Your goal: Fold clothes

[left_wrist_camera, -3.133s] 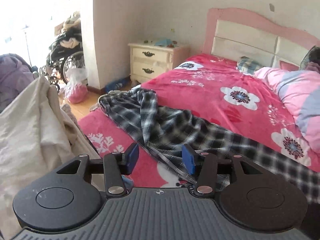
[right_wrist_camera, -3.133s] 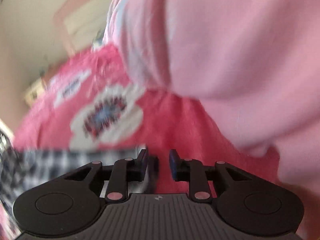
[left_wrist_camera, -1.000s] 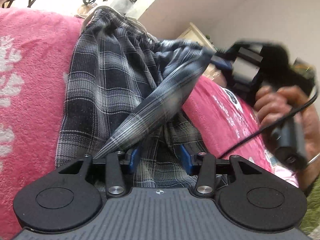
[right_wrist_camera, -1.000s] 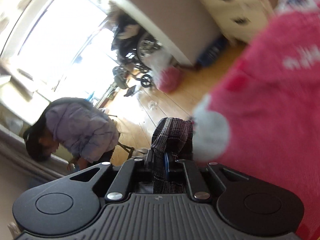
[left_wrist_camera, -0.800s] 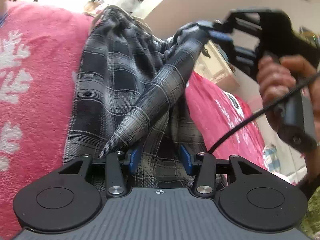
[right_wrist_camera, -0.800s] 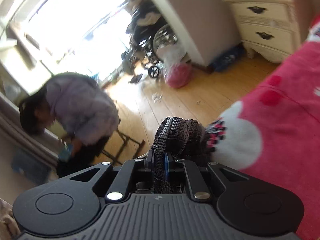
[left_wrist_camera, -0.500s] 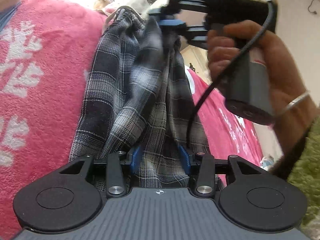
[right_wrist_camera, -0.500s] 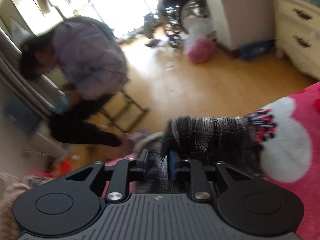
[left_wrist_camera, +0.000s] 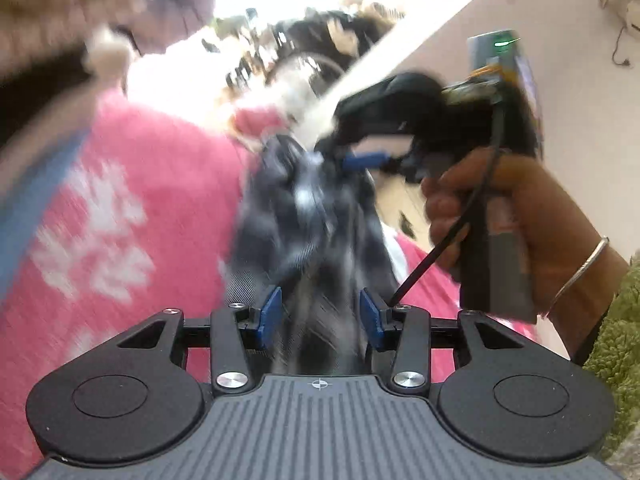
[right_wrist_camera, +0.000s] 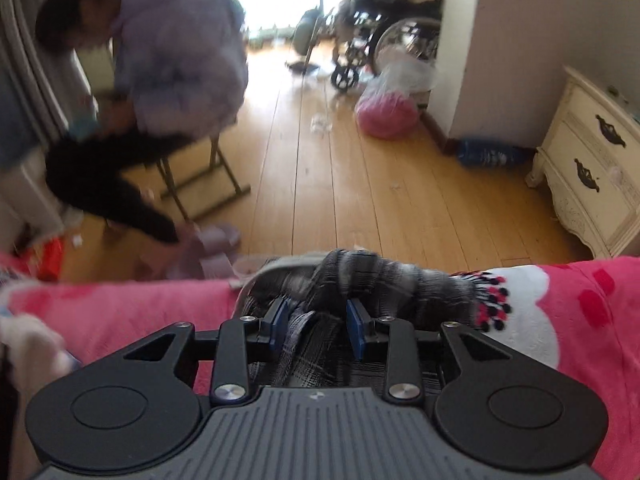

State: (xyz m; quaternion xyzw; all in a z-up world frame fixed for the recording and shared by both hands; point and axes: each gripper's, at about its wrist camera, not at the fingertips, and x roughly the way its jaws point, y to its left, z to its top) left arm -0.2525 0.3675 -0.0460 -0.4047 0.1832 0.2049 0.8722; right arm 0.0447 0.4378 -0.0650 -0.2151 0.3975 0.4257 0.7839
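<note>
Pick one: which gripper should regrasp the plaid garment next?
Right gripper, probably. Its open jaws sit at the plaid garment bunched at the edge of the pink blanket. Left gripper is open over the blurred middle.

The plaid garment (left_wrist_camera: 316, 216), a dark navy-and-white checked cloth, lay bunched and rumpled on the pink floral blanket (left_wrist_camera: 132, 208), running in the left wrist view from 6 o'clock up toward 12 o'clock in a narrow, twisted strip, heavily blurred there. In the right wrist view the same cloth (right_wrist_camera: 384, 280) was gathered into a thick roll at the blanket's (right_wrist_camera: 560, 320) edge, stretching from the centre toward 3 o'clock, with flatter checked fabric spread below it toward 6 o'clock. How many layers it was folded into could not be told.
</note>
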